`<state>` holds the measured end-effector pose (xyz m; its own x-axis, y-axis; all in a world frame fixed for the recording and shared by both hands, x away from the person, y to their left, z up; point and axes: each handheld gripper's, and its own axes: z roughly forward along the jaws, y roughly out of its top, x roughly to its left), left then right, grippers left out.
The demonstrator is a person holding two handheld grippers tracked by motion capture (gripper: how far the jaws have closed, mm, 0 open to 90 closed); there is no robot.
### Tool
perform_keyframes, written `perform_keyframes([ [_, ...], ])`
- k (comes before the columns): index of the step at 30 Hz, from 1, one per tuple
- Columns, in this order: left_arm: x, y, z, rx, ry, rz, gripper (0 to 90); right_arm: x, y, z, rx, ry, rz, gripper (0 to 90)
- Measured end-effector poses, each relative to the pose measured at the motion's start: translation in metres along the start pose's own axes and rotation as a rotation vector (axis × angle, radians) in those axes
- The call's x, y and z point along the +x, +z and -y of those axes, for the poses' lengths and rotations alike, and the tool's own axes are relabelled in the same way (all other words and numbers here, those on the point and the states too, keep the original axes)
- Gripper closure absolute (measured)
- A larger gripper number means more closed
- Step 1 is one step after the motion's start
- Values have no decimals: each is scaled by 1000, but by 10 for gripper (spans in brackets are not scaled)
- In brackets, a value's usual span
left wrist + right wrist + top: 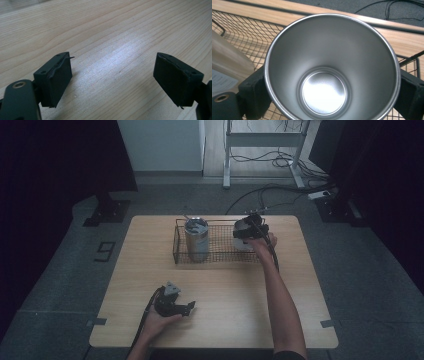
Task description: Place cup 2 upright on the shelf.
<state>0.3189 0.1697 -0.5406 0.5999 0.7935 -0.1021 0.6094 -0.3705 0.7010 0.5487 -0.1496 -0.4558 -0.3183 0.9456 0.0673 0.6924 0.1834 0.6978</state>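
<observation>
- My right gripper clamps a steel cup between its jaws, over the wire basket.
- The cup looks empty, brushed and shiny inside.
- My left gripper rests spread wide on the table.

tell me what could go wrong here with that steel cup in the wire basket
1. The right gripper clamps the steel cup by its smooth, tapered outer wall; it could slip as it is moved.
2. The wire basket rim is close by, so the cup could catch on the mesh.
3. A taller tumbler stands in the same basket and might get knocked if the cup swings that way.
</observation>
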Motion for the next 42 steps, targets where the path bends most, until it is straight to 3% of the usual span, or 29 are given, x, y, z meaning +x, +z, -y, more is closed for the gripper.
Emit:
perform_keyframes([
  [12,0,2,1,7,-2,4,154,-3,10,8,34,-4,13,70],
  [28,2,0,1,5,-6,5,155,7,14,12,84,-44,49,61],
  [35,1,-1,1,4,-5,9,154,9,4,8,22,-22,55,40],
  [42,2,-3,0,-6,-10,13,154,8,-1,9,6,-8,57,24],
])
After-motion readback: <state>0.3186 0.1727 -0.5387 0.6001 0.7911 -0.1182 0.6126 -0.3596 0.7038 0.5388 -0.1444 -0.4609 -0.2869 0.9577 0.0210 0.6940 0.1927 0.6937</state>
